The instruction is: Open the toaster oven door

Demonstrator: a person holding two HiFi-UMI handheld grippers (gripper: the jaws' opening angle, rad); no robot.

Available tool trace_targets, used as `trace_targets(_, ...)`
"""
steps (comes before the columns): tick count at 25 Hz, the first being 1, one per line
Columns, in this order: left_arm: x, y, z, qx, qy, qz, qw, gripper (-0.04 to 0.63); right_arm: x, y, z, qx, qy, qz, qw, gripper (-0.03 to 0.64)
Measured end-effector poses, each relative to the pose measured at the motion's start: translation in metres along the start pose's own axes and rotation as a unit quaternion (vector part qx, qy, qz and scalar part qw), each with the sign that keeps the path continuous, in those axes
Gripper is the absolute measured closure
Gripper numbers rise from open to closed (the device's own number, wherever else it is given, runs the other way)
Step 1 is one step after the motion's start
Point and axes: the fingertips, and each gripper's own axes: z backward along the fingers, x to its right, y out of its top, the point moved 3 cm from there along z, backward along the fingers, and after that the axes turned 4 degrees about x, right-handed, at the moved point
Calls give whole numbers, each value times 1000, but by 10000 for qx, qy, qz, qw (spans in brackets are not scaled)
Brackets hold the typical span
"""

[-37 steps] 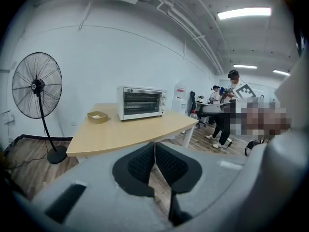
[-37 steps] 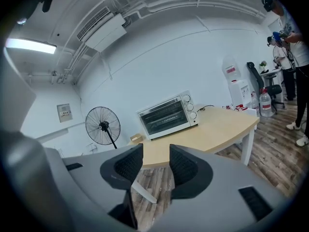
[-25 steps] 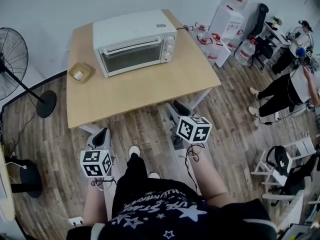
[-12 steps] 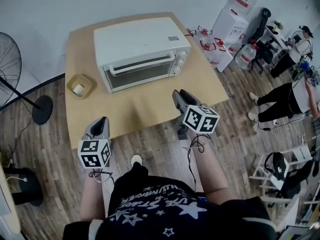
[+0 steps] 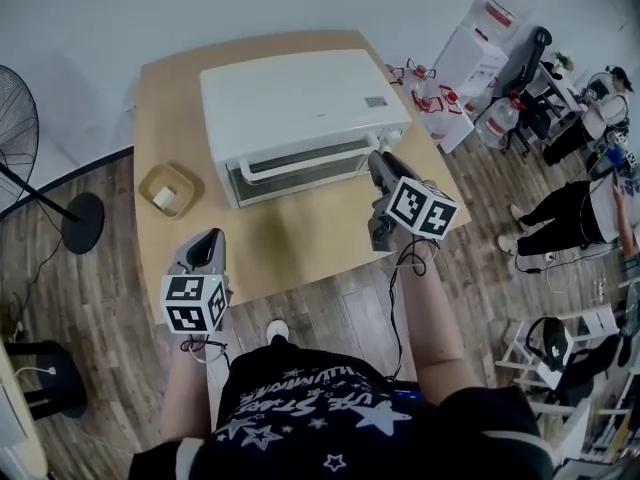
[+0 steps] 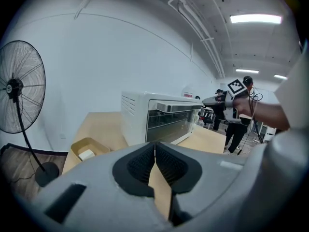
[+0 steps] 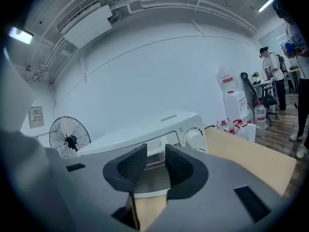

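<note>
The step in hand is the reach for the handle. The oven (image 5: 300, 108) stands at the back of the table (image 5: 290, 243) with its door shut and the handle (image 5: 305, 158) along the door's top edge. The right gripper (image 5: 381, 161) hovers just beside the handle's right end; its jaws stand apart and are closing, with nothing between them, and the handle lies just ahead. The left gripper (image 5: 205, 240) hangs over the table's near edge, well apart from the oven, jaws together and empty. Next, the right jaws likely need to go round the bar, close on it, then pull outward and down.
</note>
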Motion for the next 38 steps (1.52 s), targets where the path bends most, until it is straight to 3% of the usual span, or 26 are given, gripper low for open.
trace_targets(5,-15,4,-18,-34,-135,30,9999,572,11,7,-31,-130,-333,88,9993,485)
trace_targets(14,-19,-1,-35,-161,-331,33,9993,572,10,6,-37,-165,-151,-30,9997,502)
trace_targets(27,19,-31,9,-337,-142,64,9993,572,21,-37,37,-708,-269,748,9943,520)
trace_targets(38,51,-57,35,-493,-115,140,9986,572,38,-86,76,-1181,-442,899,9879,545)
